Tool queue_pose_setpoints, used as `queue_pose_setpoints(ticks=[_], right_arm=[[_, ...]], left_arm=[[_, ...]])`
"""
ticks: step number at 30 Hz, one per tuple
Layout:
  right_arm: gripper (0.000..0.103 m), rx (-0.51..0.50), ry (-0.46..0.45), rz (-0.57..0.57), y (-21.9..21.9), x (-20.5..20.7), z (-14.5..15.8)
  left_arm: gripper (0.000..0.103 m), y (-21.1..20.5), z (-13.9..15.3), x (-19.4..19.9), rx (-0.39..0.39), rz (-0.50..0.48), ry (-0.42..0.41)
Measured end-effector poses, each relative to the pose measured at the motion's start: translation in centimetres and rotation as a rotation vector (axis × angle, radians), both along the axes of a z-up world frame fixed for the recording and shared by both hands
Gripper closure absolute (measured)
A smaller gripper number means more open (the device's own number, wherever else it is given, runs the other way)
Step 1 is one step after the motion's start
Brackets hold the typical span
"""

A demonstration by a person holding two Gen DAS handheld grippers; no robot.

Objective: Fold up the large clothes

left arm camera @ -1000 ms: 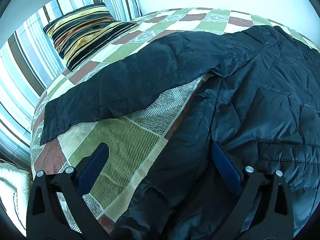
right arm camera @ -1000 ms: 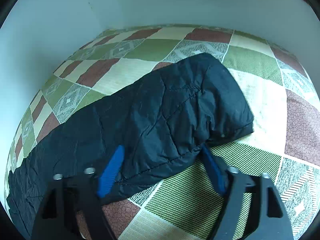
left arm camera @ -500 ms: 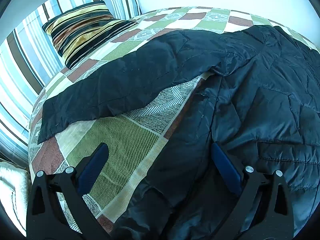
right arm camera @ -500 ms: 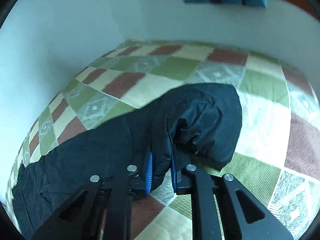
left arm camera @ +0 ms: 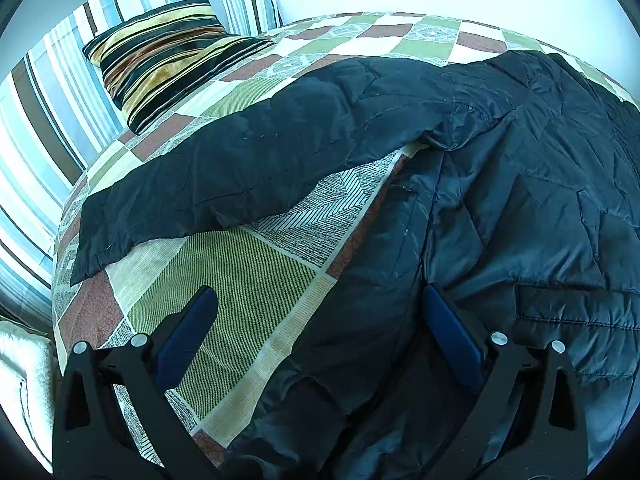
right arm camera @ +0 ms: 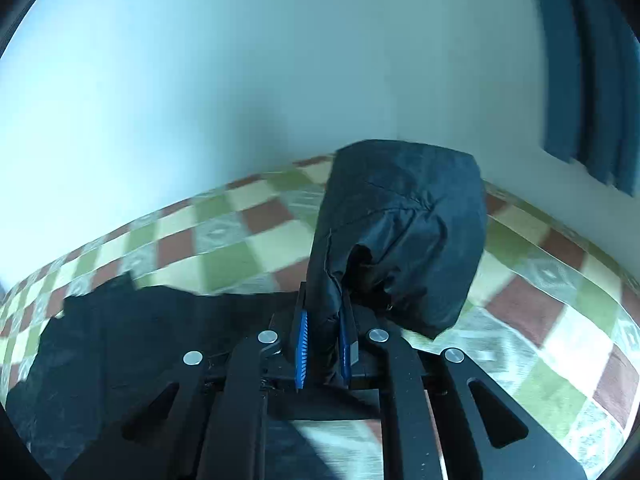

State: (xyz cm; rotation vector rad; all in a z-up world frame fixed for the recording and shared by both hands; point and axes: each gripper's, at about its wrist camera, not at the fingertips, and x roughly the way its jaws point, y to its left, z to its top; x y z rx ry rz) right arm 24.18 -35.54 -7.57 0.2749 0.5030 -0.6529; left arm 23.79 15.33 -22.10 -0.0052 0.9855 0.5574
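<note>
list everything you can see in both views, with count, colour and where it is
jacket: one, dark navy, quilted, spread on the bed
sleeve: one, dark navy, its end lifted off the bed
bedspread: one, green, brown and cream checks, covering the bed
pillow: one, black and gold stripes, at the head of the bed
wall: pale, behind the bed
left gripper: black, blue pads, open over the jacket's edge
right gripper: black, blue pads, shut on the sleeve

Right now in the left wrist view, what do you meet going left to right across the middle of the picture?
Striped curtain → bare checked bedspread → black quilted jacket. The jacket's sleeve stretches leftward across the bedspread, so it has no single place in the order.
</note>
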Motion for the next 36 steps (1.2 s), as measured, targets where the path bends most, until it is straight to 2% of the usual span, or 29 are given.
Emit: queue_pose_setpoints(ticks=[7,15,24,27,31,36], right_arm=[[0.091,-0.077,0.05,0.239,9.3,5.9,-0.4],[0.091,-0.197,0.211,0.509,19.6,10.6,-5.0],[0.09,-0.233,0.399,0.649,23.8,13.0,-9.9],[0.084,-0.216,0.441,0.68,24.4,13.0,-10.6],[0.061,-0.221,0.427,0.743,25.9,11.8,-10.1],[0.058,-0.234,0.369,0.828,27.9,8.5,-8.0]], left_arm=[[0.002,0.0,-0.1,0.0,-0.014,0.0,-0.003],[0.002,0.5,-0.2,-0.1,-0.038,-0.001,-0.009],[0.002,0.6,-0.3,-0.2,-0.054,-0.001,-0.01],[0.002,0.7,-0.3,-0.2,-0.058,-0.001,-0.01],[0.002,0.7,-0.3,-0.1,-0.057,0.0,-0.01],[0.002,0.7,-0.3,-0.1,-0.057,-0.001,-0.01]])
